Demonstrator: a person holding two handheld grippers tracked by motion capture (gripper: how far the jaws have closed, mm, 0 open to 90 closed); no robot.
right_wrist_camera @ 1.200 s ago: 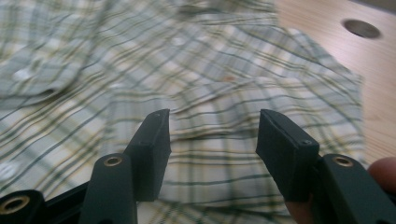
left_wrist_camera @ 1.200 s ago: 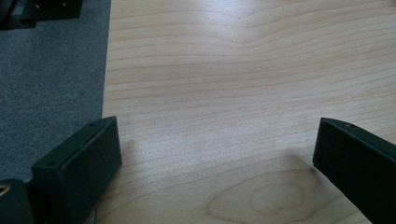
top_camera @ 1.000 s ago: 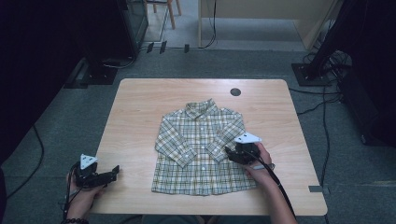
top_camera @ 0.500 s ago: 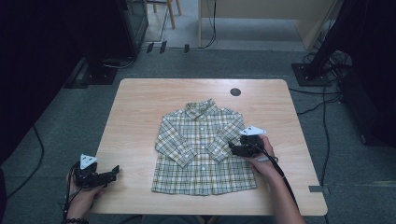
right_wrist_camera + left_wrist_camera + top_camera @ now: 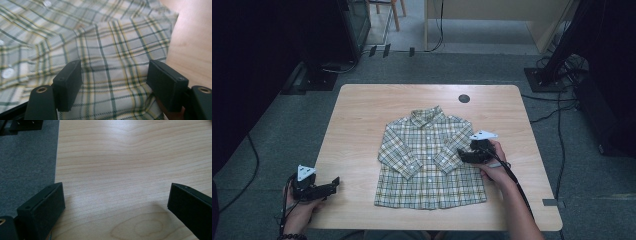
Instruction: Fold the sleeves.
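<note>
Plaid shirt [image 5: 429,160] laid flat, front up, at the middle of the wooden table [image 5: 362,120], collar toward the far edge and hem toward my side, both sleeves folded in over the body. My right forearm enters from the bottom of the high view and angles up and inward; my right hand [image 5: 493,162] holds the right gripper [image 5: 462,156] low and roughly level, its jaws pointing toward the shirt's middle, over the sleeve on that side. In the right gripper view my right gripper [image 5: 113,85] has its two black jaws standing apart with plaid cloth lying between and beneath them; the pads do not press on the fabric, so the claw is open and grips nothing. These jaws have just been opening, with the shirt's cloth between them. My left hand [image 5: 302,210] rests at the near left corner of the table, well apart from the shirt, holding the left gripper [image 5: 334,184] level with its jaws pointing toward the shirt; in the left gripper view the left gripper [image 5: 115,202] is spread wide over bare wood, empty. Compared with a second ago, my right hand has drawn slightly outward and toward the far side along the sleeve, the left hand has kept its place, and the shirt lies as before.
</note>
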